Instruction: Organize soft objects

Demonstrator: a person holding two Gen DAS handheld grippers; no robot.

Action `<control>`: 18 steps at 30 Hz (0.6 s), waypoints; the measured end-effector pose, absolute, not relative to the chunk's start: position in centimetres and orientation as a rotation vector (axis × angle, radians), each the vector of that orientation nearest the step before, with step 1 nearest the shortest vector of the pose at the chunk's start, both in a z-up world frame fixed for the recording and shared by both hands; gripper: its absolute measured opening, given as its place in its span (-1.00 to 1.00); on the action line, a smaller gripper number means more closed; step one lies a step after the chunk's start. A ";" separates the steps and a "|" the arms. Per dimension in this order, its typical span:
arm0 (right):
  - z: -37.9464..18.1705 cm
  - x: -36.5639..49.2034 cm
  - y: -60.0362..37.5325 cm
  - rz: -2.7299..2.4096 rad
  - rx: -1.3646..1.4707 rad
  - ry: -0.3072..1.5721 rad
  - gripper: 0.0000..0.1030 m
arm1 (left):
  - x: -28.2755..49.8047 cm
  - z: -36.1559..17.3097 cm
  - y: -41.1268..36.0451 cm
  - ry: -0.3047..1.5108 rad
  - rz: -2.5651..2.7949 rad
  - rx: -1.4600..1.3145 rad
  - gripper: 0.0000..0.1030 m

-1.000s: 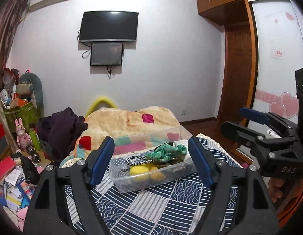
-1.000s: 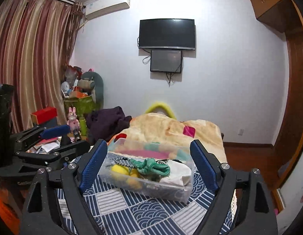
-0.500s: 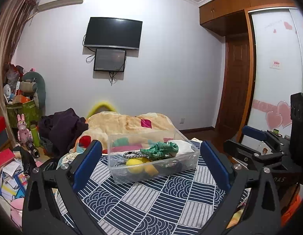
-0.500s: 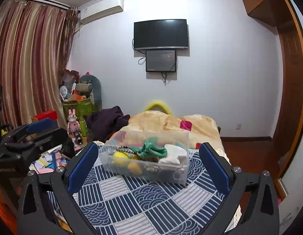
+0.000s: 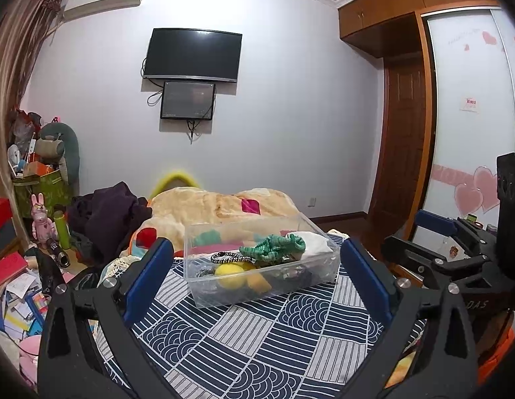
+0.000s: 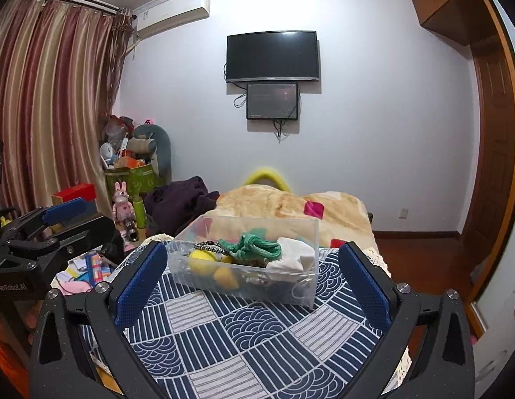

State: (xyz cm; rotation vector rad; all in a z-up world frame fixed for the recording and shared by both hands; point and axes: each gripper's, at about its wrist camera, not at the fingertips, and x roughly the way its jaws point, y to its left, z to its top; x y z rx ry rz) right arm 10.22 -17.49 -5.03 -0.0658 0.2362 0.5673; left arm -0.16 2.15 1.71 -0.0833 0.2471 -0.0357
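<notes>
Beyond both spread, empty tongs (image 5: 255, 267) (image 6: 252, 271), clear bin (image 5: 267, 284) on quilt (image 5: 257, 339), long axis roughly crosswise.

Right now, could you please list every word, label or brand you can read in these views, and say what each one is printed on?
"GenRobot.AI": white lettering on the body of the left hand-held gripper, seen from the right wrist view.
"DAS": partly cut-off lettering on the right hand-held gripper, seen from the left wrist view.
Red print on the white sticker on the wardrobe door: too blurred to read.
Air conditioner label: too small.
</notes>
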 end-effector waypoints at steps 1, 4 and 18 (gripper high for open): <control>-5.0 10.2 -17.5 0.567 -0.066 0.236 1.00 | -0.2 1.7 2.2 0.247 -0.035 -0.084 0.97; -5.0 10.2 -17.5 0.567 -0.066 0.236 1.00 | -0.3 1.7 2.3 0.246 -0.034 -0.085 0.98; -4.7 9.8 -17.6 0.574 -0.063 0.224 1.00 | -0.3 1.7 2.5 0.244 -0.034 -0.089 0.98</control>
